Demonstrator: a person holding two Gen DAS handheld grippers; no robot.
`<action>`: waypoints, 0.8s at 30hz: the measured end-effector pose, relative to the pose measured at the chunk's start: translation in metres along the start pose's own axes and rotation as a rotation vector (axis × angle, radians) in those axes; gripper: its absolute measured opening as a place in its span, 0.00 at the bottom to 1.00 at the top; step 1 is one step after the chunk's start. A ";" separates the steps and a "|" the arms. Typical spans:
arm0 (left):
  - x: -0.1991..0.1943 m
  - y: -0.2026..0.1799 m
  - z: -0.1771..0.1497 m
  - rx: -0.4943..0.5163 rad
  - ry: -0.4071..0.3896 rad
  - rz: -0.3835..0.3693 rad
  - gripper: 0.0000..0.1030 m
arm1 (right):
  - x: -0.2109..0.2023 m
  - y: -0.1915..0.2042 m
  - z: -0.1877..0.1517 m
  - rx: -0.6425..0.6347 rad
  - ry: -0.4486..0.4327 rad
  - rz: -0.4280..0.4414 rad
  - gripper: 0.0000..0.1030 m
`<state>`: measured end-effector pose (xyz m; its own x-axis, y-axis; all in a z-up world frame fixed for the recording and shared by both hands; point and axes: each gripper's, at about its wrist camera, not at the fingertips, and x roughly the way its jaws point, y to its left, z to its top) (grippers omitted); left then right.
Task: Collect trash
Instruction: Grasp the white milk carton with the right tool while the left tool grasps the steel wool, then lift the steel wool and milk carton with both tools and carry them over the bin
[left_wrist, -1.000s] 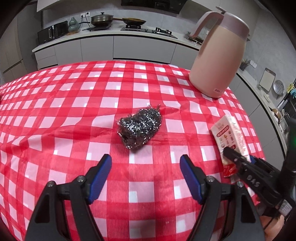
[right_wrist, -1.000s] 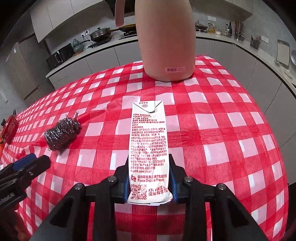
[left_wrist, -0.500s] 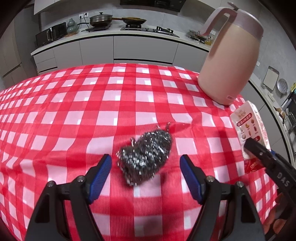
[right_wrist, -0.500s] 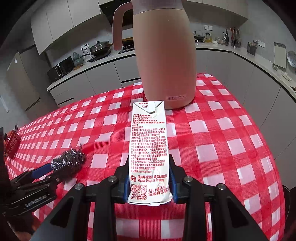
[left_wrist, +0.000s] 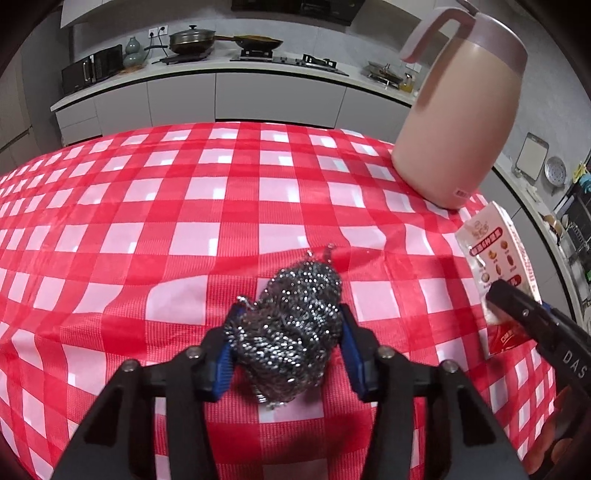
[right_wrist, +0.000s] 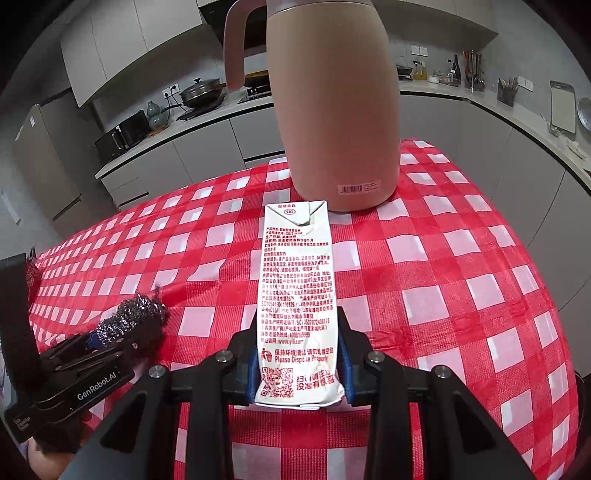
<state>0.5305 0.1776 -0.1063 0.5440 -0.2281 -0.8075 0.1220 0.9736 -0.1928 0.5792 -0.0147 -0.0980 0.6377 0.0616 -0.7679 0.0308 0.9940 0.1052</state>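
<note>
Pointing steeply down at the checked tablecloth (left_wrist: 184, 206), the left gripper (left_wrist: 290, 349) has just been closing its jaws, and the steel wool scourer (left_wrist: 291, 325) now sits between the blue pads (left_wrist: 225, 365), which press into its sides while it rests on the cloth. The right gripper (right_wrist: 297, 360) is likewise angled down, clamped on the lower end of a flattened white milk carton (right_wrist: 297, 291) that sticks out forward above the cloth with its folded top toward the pink thermos jug (right_wrist: 338, 110). From the left wrist view the carton (left_wrist: 495, 258) and the right gripper's black finger (left_wrist: 532, 317) show at the right, near the table's right edge. The jug stands upright at the far right corner of the table, close to its edge. To the left of the scourer the cloth lies bare and wide, with a few ripples just beyond it. Behind the table runs a kitchen counter (left_wrist: 221, 70) carrying a lidded pan (left_wrist: 192, 37); what the pan or the jug holds cannot be told.
</note>
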 end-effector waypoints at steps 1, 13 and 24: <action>-0.003 0.001 -0.001 -0.004 0.000 -0.006 0.46 | -0.001 0.000 -0.001 -0.002 -0.002 -0.001 0.34; -0.044 -0.016 -0.021 0.005 -0.029 -0.033 0.45 | -0.038 -0.003 -0.018 0.004 -0.015 0.025 0.34; -0.090 -0.063 -0.070 0.004 -0.067 0.004 0.45 | -0.093 -0.021 -0.060 -0.047 -0.027 0.092 0.34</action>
<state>0.4158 0.1363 -0.0606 0.5988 -0.2237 -0.7690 0.1227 0.9745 -0.1879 0.4730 -0.0354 -0.0671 0.6565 0.1511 -0.7390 -0.0644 0.9874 0.1447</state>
